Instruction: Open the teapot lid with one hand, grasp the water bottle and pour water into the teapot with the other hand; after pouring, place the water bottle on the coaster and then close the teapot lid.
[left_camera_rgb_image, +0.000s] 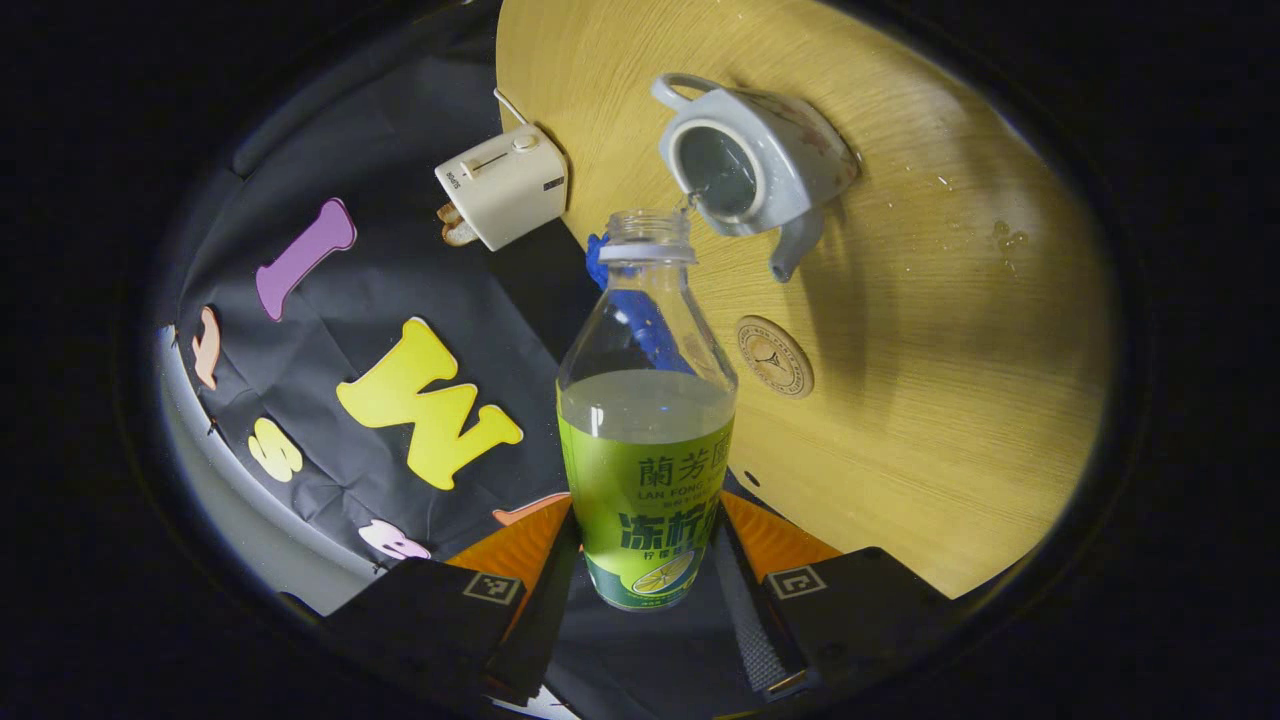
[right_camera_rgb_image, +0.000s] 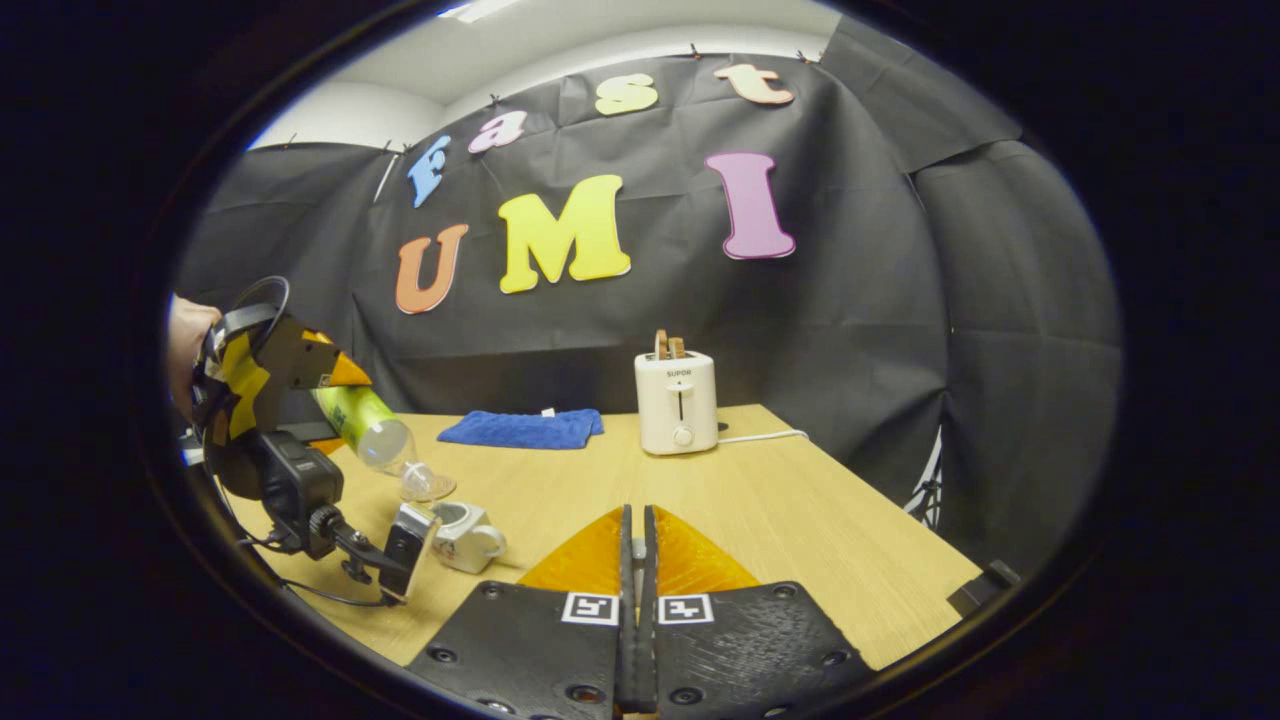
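Note:
My left gripper (left_camera_rgb_image: 645, 545) is shut on the lower body of a clear water bottle (left_camera_rgb_image: 645, 400) with a green label, about half full and uncapped. The bottle is tipped, its mouth right by the open top of the pale teapot (left_camera_rgb_image: 755, 165), and a thin trickle runs between them. From the right gripper view the same bottle (right_camera_rgb_image: 365, 420) slants down over the teapot (right_camera_rgb_image: 465, 535), held by a hand (right_camera_rgb_image: 185, 345). A round coaster (left_camera_rgb_image: 775, 357) lies near the spout. My right gripper (right_camera_rgb_image: 636, 555) is held high and shut on a small pale bit, apparently the lid's knob; the rest is hidden.
A white toaster (right_camera_rgb_image: 677, 400) with its cord stands at the back of the wooden table (right_camera_rgb_image: 800, 520). A folded blue cloth (right_camera_rgb_image: 522, 428) lies to its left. Water drops (left_camera_rgb_image: 1000, 235) dot the tabletop beyond the teapot.

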